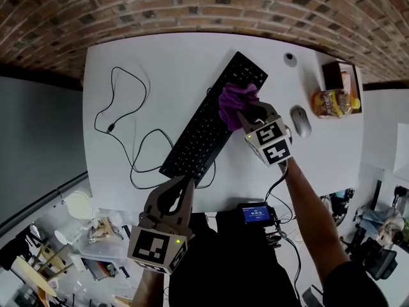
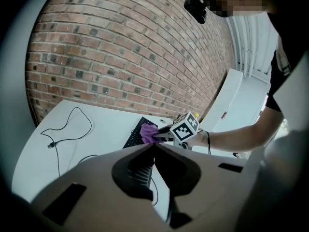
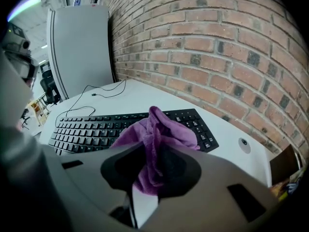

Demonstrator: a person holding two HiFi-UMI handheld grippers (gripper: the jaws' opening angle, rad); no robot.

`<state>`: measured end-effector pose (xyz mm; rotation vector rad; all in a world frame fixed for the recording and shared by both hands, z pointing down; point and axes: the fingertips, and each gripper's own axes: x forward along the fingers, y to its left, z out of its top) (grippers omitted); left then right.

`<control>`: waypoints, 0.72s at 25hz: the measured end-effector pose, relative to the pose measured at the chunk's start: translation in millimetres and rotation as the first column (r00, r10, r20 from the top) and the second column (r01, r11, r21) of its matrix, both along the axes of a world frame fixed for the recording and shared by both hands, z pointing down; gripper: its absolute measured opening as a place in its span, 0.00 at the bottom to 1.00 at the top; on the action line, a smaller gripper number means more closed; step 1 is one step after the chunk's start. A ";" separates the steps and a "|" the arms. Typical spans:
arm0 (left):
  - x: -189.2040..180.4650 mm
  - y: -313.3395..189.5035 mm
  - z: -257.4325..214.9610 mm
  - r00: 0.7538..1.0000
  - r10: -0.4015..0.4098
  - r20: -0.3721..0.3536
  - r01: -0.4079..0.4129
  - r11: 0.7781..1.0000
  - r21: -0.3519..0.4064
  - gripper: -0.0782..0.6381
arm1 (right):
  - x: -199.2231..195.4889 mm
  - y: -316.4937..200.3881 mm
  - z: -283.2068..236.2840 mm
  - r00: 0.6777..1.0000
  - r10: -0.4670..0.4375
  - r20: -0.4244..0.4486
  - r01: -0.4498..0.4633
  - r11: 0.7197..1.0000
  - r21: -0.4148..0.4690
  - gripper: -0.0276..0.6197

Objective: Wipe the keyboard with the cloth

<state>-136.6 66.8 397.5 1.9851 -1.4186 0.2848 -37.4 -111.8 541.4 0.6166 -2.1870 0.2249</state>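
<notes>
A purple cloth [image 1: 238, 100] sits bunched on the far end of a black keyboard [image 1: 206, 130]. In the head view it is just past centre, toward one o'clock. The right gripper [image 1: 248, 115] has its jaws clenched on a gathered fold of the cloth, and the loose part spills forward over the keys. The cloth looks soft, light and limp. It will likely drag and fold rather than slide flat, so the bunched middle is the sensible place to hold it.

The keyboard lies on a slant across a white table [image 1: 140, 56], running from seven o'clock up to one o'clock. It looks stiff and fairly light, and may skate on the smooth top if pushed hard.

The left gripper [image 1: 184, 187] hovers at six o'clock, beside the keyboard's near end. Its jaws are pressed together with nothing between them.

A thin black cable [image 1: 118, 104] loops over the table at nine o'clock. A grey mouse [image 1: 300, 121] rests at three o'clock, just beside the right gripper. A brick wall [image 1: 192, 5] runs behind the table at twelve o'clock.
</notes>
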 end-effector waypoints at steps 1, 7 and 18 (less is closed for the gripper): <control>-2.5 3.1 -0.1 1.000 -0.002 0.000 0.002 1.000 -0.001 0.13 | -1.7 4.9 0.0 1.000 0.000 0.000 0.000 1.000 -0.001 0.19; -16.7 20.1 -1.6 1.000 0.017 0.002 -0.017 1.000 0.011 0.13 | -16.0 49.2 0.1 0.999 -0.046 -0.003 0.046 0.999 -0.018 0.19; -32.8 35.5 -0.1 0.998 0.055 -0.013 -0.054 0.998 0.022 0.13 | -49.8 162.3 5.2 0.993 -0.105 0.057 0.112 0.987 -0.119 0.19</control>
